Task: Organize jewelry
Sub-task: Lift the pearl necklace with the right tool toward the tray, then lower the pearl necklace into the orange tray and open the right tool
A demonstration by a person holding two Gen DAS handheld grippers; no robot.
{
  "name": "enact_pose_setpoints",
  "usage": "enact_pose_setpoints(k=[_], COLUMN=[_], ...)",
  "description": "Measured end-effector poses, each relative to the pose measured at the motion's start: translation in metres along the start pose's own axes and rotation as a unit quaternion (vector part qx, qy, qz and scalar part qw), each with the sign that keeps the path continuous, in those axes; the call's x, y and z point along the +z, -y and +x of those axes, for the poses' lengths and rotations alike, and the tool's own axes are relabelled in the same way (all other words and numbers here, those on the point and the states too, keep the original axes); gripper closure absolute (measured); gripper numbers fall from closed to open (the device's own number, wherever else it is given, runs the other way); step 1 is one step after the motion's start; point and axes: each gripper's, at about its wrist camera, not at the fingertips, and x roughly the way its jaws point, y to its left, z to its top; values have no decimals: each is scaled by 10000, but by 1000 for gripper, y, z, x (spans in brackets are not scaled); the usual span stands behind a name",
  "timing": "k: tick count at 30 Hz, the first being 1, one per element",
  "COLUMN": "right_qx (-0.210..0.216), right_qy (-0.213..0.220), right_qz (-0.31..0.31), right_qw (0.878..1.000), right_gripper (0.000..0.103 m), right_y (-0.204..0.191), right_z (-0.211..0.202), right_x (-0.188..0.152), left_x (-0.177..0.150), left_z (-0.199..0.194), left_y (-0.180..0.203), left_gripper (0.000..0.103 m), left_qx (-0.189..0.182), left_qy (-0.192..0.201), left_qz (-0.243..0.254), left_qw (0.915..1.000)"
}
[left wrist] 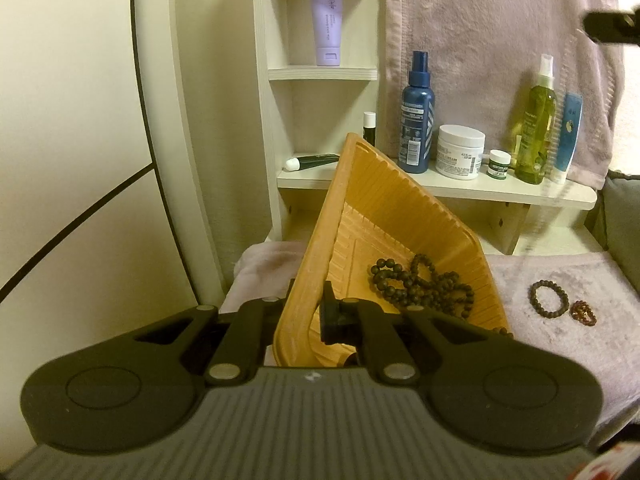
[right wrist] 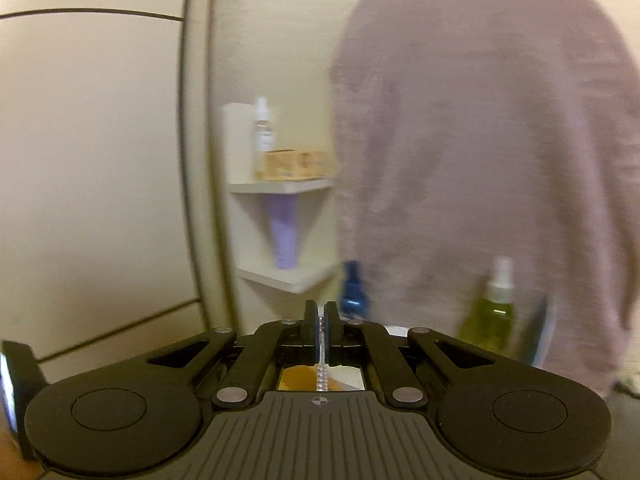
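Observation:
My left gripper (left wrist: 310,304) is shut on the rim of an orange ribbed tray (left wrist: 384,216) and holds it tilted over the pink towel. Dark bead strands (left wrist: 424,284) lie piled in the tray's low corner. On the towel to the right lie a brown bead bracelet (left wrist: 549,299) and a small amber bracelet (left wrist: 583,312). In the left wrist view my right gripper (left wrist: 612,26) is raised at the top right, with a thin silver chain (left wrist: 550,196) dangling from it as a blur. In its own view the right gripper (right wrist: 321,314) is shut on that chain (right wrist: 322,378).
A white shelf unit (left wrist: 440,190) behind the tray carries a blue bottle (left wrist: 416,120), a white cream jar (left wrist: 460,152), a small green jar (left wrist: 499,165) and a green spray bottle (left wrist: 536,128). A lilac tube (left wrist: 326,20) stands higher up. A pink towel (left wrist: 500,40) hangs behind.

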Motion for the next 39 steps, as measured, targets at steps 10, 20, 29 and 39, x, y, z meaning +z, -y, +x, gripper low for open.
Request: enact_pose_setpoints(k=[10, 20, 29, 39], right_qx=[722, 1071, 1271, 637], right_qy=[-624, -1786, -2301, -2053], right_qz=[72, 324, 473, 934], right_qw=[9954, 9775, 9637, 9722], right_gripper=[101, 101, 98, 43], right_y=[-34, -22, -16, 18], right_z=[62, 105, 108, 70], right_x=[-20, -81, -121, -135], left_x=[0, -1, -2, -2], left_z=[0, 0, -1, 0], left_y=[1, 0, -1, -2], left_gripper=[96, 96, 96, 96], left_qx=[-18, -22, -24, -14], left_qy=[17, 15, 16, 13], left_qz=[-6, -23, -25, -26], left_qw=[10000, 10000, 10000, 10000])
